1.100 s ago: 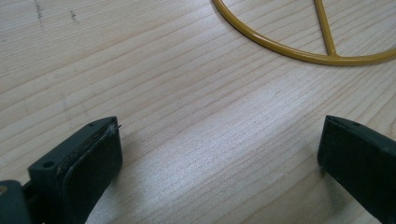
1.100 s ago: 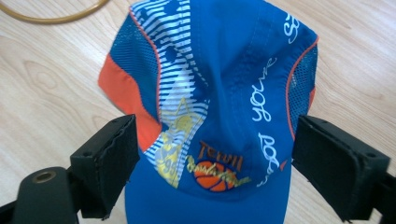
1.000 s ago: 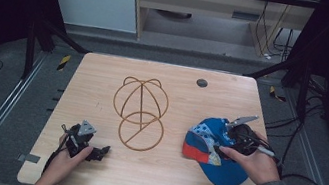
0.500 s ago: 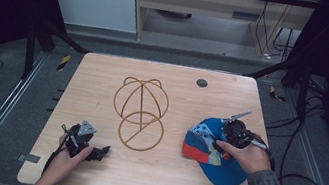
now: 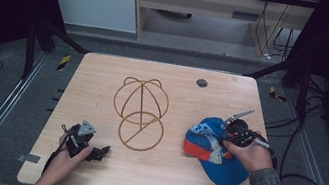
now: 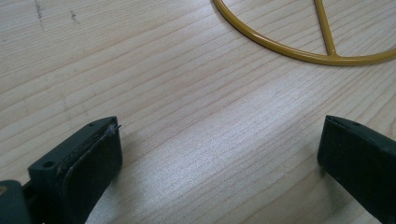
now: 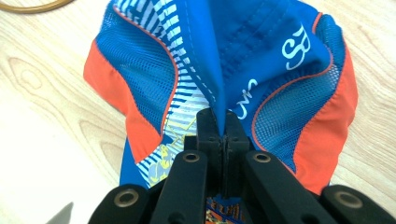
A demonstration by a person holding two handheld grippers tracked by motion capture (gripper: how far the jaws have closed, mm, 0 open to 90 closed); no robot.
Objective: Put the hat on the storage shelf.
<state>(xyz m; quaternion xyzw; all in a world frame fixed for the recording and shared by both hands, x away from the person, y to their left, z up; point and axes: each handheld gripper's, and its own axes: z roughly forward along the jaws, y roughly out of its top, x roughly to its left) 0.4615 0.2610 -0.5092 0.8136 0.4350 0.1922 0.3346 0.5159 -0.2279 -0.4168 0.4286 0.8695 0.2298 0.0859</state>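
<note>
1. Lying on the right side of the table (image 5: 105, 72), the blue and orange cap (image 5: 211, 148) sits near the yellow wire stand (image 5: 139, 113), which carries nothing.
2. Right gripper (image 5: 239, 133) is clamped tight on a pinched fold of the cap's blue fabric.
3. Left gripper (image 5: 101, 152) rests low at the front left, jaws spread wide, gripping nothing.
4. Left gripper view catches bare wood grain and the wire stand's ring; right gripper view brings out the cap's mesh panels and white lettering.
</note>
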